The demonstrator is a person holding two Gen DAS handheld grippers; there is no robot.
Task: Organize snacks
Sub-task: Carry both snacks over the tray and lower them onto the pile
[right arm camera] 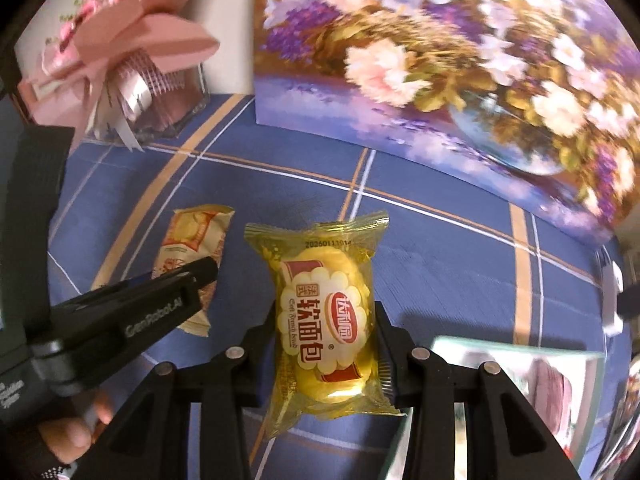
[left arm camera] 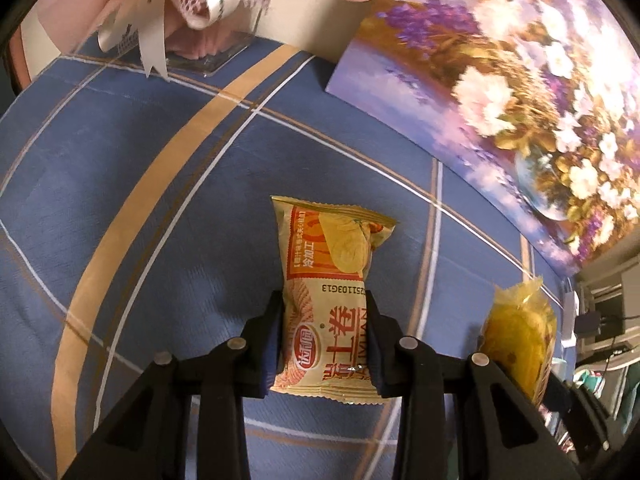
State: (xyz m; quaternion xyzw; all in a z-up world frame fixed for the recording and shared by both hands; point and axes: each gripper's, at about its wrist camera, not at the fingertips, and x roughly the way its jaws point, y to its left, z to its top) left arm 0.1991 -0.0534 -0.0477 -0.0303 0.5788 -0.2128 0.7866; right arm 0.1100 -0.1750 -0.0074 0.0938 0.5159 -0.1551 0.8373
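Observation:
My left gripper [left arm camera: 325, 312] is shut on a cream-and-orange cake roll packet [left arm camera: 328, 280], held above the blue checked tablecloth [left arm camera: 160, 200]. My right gripper [right arm camera: 325, 320] is shut on a yellow soft bread packet [right arm camera: 326, 312], also held above the cloth. The bread packet shows at the right edge of the left wrist view [left arm camera: 520, 332]. In the right wrist view the left gripper [right arm camera: 188, 280] comes in from the left with the cake roll packet [right arm camera: 192, 240] between its fingers.
A flower painting [right arm camera: 440, 60] leans at the back right. A pink gift bouquet with ribbons in a clear holder [right arm camera: 132, 64] stands at the back left. A clear glass-edged container [right arm camera: 520, 392] sits at the lower right, under the right gripper.

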